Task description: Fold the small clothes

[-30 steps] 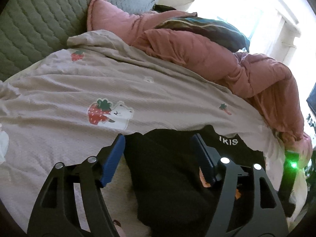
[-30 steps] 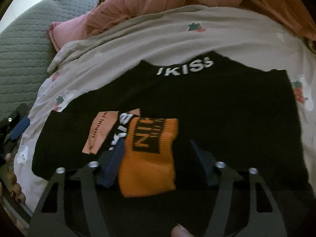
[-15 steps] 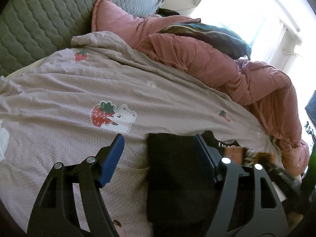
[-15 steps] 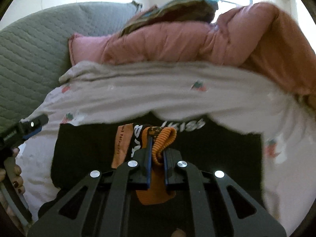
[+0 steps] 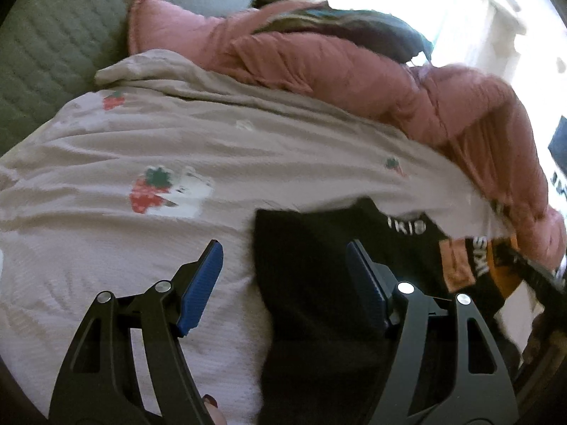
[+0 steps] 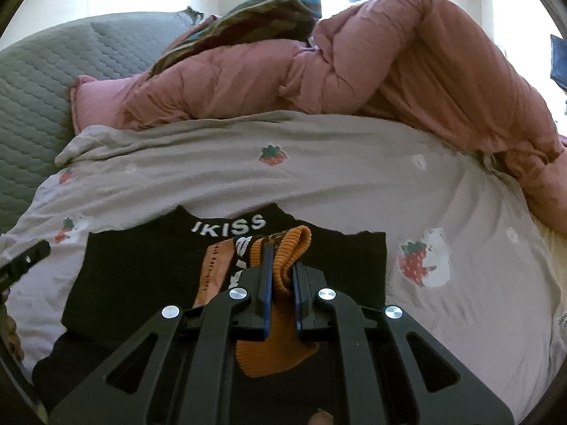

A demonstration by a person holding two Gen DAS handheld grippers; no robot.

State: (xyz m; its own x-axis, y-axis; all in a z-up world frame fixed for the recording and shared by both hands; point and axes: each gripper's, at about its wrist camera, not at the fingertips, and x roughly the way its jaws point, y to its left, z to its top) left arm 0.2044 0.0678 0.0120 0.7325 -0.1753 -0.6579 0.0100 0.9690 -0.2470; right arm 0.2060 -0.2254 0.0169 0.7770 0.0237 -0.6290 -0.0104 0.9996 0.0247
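Orange ribbed cuff (image 6: 283, 265) clamped in right hand-held gripper (image 6: 281, 265), left hand-held gripper (image 5: 283, 258) spread apart, low over black garment (image 5: 312, 283).

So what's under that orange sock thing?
The orange sock lies on the black garment, which rests on the strawberry-print sheet. The right gripper pinches the sock's cuff. Anything under the black garment is hidden.

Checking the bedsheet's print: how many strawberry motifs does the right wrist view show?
4: strawberry mid-sheet, bear-and-strawberry right, faint ones far left and. The black garment may hide more.
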